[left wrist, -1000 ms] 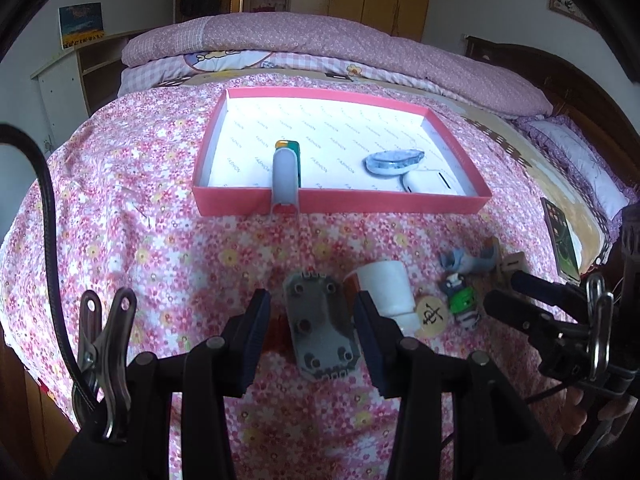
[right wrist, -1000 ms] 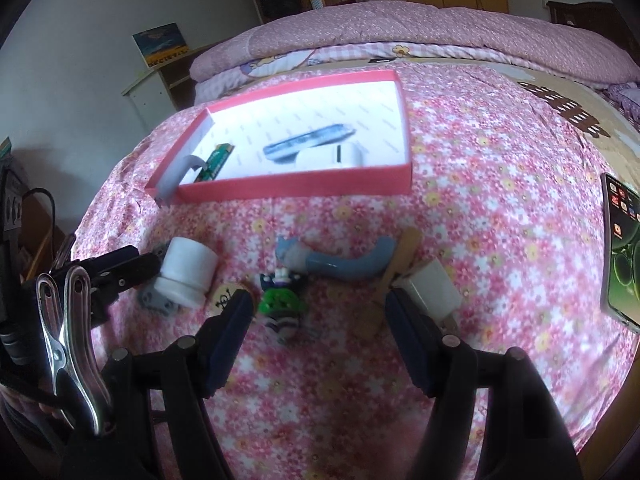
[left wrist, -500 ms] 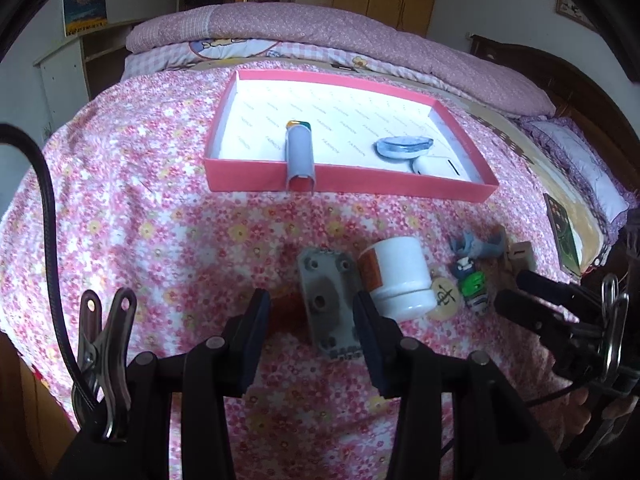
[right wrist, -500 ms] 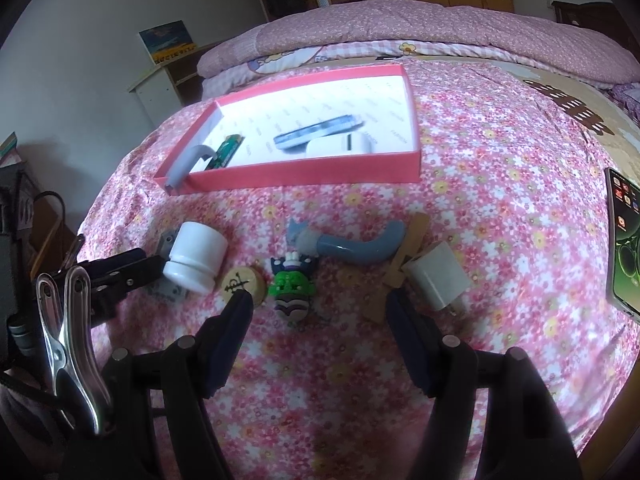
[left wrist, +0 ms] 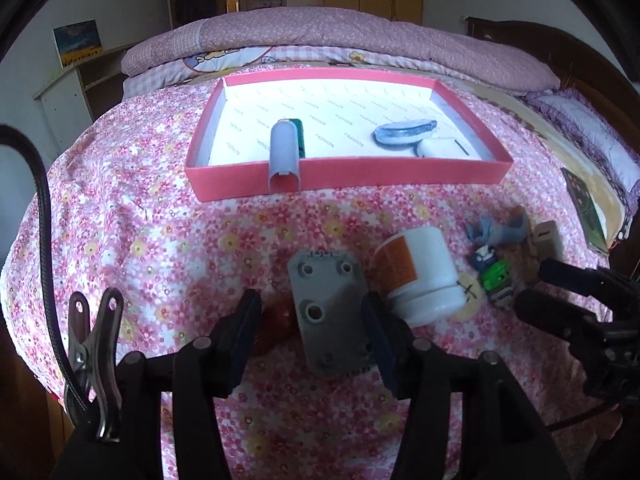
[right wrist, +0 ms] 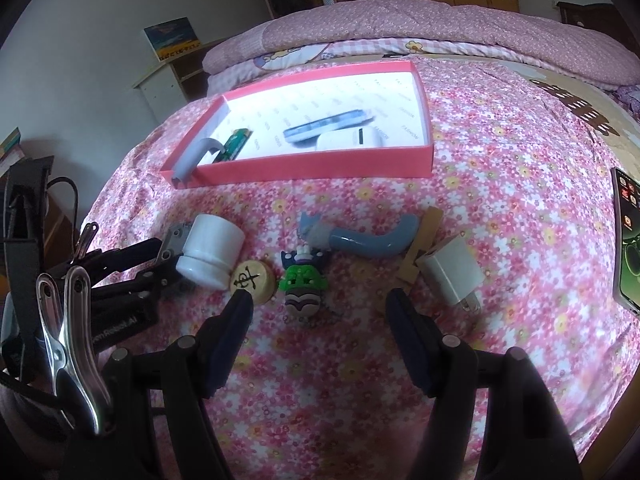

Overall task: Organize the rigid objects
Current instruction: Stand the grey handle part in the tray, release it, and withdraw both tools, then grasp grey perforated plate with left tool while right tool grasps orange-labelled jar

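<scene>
Your left gripper (left wrist: pixel 310 320) straddles the grey plate (left wrist: pixel 328 312); the pink tray (left wrist: pixel 344 178) lies straight ahead.

The plate's long axis runs along your fingers, towards the tray. The jaws have just been opening and stand clear of its sides, nothing gripped. Your right gripper (right wrist: pixel 320 312) hangs open farther off. The plate is flat, grey, with round holes.

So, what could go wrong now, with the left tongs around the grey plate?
1. The left tongs, just opening, straddle the grey plastic plate with holes; closing could nudge the white jar with the orange label lying against it.
2. The grey plastic tube overhangs the pink cardboard tray's front wall and may tip out.
</scene>
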Tool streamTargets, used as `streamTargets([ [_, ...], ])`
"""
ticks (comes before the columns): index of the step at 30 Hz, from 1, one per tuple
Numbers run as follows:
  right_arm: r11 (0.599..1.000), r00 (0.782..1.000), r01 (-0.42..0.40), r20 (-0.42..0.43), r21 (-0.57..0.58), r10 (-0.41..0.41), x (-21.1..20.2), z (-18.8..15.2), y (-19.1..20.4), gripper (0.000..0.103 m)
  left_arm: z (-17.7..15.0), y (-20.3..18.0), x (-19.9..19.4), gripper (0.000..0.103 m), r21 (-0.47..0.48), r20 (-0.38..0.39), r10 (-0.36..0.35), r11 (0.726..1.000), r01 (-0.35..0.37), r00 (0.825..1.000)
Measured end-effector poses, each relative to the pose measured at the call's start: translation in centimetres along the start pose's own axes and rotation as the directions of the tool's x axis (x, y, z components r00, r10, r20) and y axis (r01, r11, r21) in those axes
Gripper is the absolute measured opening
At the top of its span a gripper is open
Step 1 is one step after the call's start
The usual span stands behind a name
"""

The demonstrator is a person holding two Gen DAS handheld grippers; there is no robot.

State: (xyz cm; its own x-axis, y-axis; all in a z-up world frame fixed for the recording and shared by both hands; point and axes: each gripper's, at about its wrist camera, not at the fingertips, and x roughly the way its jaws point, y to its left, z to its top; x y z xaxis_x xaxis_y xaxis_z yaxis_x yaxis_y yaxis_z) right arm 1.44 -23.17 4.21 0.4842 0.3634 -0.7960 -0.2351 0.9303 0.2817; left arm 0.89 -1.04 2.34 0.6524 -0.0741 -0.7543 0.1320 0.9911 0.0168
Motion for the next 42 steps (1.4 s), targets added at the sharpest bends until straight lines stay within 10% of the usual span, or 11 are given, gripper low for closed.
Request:
streamTargets([
  [24, 1.000, 0.999, -0.026, 0.043, -0.010, 0.027, -1.1, -1.0, -0.7, 0.070, -0.4, 1.2, 0.2, 0.062, -0.139, 0.001, -0.002, 0.990, 0.002, 1.000],
  [42, 0.997, 0.996, -0.080, 0.051, 0.022, 0.079, -1.0, -1.1, -1.5, 0.070, 0.1, -2.2, 1.2, 0.063, -0.018, 0.012, 0.043, 0.999, -0.042, 0.999],
])
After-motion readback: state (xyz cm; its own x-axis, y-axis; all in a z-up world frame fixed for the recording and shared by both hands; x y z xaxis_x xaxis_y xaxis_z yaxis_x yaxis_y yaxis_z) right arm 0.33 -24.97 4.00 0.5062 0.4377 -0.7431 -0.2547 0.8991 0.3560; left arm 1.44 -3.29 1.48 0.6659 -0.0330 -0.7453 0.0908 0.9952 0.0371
